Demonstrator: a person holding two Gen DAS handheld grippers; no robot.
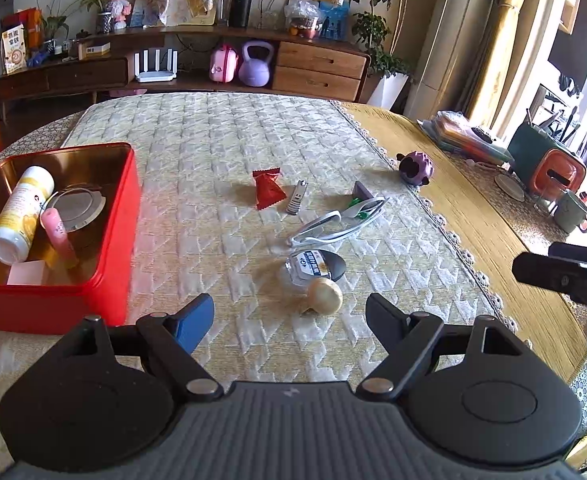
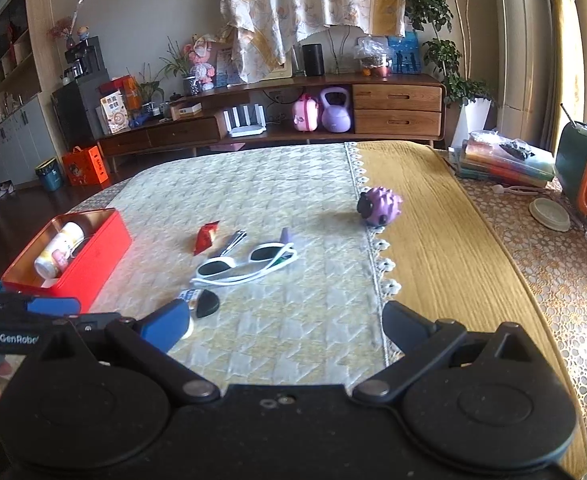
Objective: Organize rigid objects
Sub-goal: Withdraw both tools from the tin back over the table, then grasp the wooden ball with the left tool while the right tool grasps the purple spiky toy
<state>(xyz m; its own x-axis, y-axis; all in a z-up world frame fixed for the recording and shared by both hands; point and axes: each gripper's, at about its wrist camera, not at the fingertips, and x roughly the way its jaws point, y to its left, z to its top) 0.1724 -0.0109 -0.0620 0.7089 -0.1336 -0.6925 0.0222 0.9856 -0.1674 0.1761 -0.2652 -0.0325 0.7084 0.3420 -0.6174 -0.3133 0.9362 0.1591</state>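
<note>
A table [image 1: 473, 216] fills both views, its left and middle part covered by a pale quilted cloth [image 1: 233, 148] and its right part by a yellow cloth [image 2: 445, 248]. The left gripper [image 1: 289, 320] sits over the near edge of the quilted cloth with its jaws spread wide and nothing between them. The right gripper [image 2: 285, 322] is also at the near edge, further right, jaws likewise spread and empty.

An open red tin [image 1: 117, 216] stands at the left edge of the table. Inside it lie a white and yellow bottle [image 1: 21, 212], a pink tube [image 1: 59, 236] leaning beside the bottle, and a round grey lid [image 1: 77, 208].

White-framed sunglasses [image 2: 249, 264] lie near the middle of the quilted cloth. Just nearer than them lies a small clear bottle with a black cap [image 1: 315, 266], and touching it on the near side is a round beige object [image 1: 325, 296], directly ahead of the left gripper. Beyond the sunglasses are a red snack packet [image 1: 267, 190] and, just to its right, metal nail clippers [image 1: 297, 198]. A purple spiky toy [image 2: 379, 206] sits at the lace seam where the two cloths meet, well apart from the rest.
</note>
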